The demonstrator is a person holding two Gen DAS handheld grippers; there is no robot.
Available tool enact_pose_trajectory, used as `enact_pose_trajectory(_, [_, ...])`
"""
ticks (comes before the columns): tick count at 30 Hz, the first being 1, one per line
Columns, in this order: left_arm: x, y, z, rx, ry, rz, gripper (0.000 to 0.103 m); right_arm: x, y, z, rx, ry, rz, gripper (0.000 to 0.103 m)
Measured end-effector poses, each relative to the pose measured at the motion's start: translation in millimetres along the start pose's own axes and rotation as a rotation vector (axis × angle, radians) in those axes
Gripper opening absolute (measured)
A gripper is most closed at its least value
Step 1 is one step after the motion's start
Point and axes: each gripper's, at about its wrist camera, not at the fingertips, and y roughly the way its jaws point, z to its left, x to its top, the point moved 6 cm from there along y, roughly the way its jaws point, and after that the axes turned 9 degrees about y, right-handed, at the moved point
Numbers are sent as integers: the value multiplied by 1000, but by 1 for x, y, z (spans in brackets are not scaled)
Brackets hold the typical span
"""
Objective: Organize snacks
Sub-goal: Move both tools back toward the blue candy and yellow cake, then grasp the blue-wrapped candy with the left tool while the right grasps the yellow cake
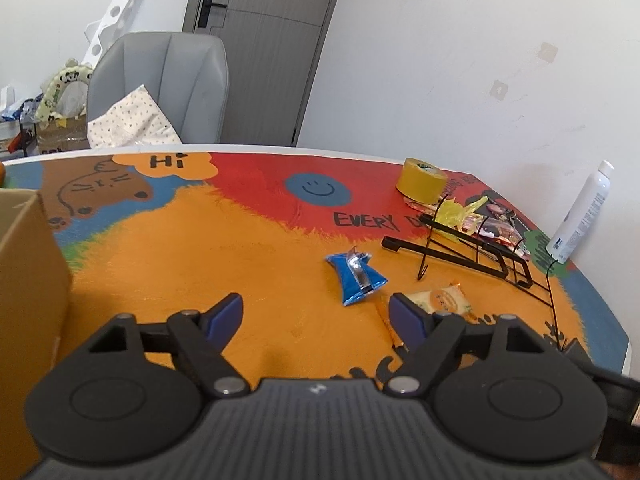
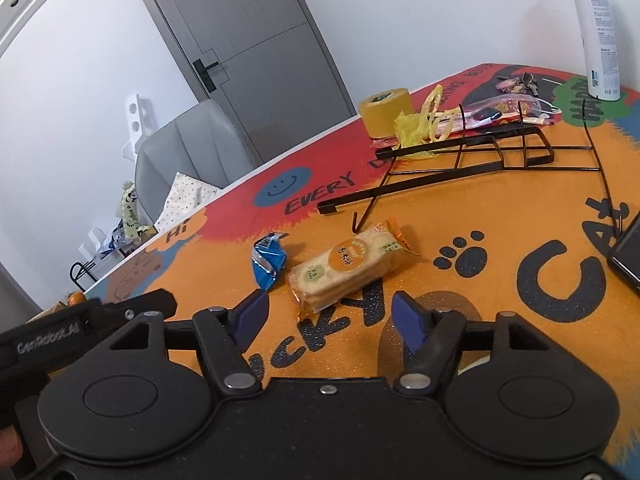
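Two snacks on the colourful table mat (image 2: 460, 208). Cracker pack (image 2: 347, 270) lying flat, long axis running from near-left to far-right, orange crimped end pointing far-right toward the black wire rack (image 2: 460, 152). Just left of it, apart by a narrow gap: blue wrapper (image 2: 269, 262), crumpled, long axis roughly near-to-far, silver torn end at the far side.

Right gripper (image 2: 330, 318) hovering just short of the cracker pack's near end, jaws partly open, blue pads clear of the pack, nothing held. Left gripper (image 1: 316, 314) over bare orange mat, jaws partly open and empty; blue wrapper (image 1: 355, 278) ahead and slightly right, cracker pack (image 1: 442, 300) behind its right finger.

Further back: yellow tape roll (image 2: 384, 110), yellow plastic bag (image 2: 424, 120), white spray bottle (image 2: 596, 28) at far right. Cardboard box (image 1: 28, 280) at the left edge.
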Motion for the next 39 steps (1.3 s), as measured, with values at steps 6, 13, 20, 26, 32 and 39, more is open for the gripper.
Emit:
enact_pose_trajectory(6, [5,27,-7,0,-35,19,78,6,14,-10,2,26,23,62])
enact_pose_trajectory(13, [10,56,-16,1,-66,14,75,15,36,-18,16,68,35,61])
enact_pose_trajectory(20, [17,79,-14,2,-111,1,74,30,60,-18,-13,60,35,62])
enact_pose_trajectory(26, [19,96,-8,-14,-185,4,69,33,73,-7,-74,-20,44,64])
enact_pose_trajectory(32, [18,107,-15,2,-151,34,65,25,72,2,-149,-134,62,54])
enact_pose_trajectory(39, [11,110,-27,18,-53,60,31,18,54,-8,-147,-103,59,35])
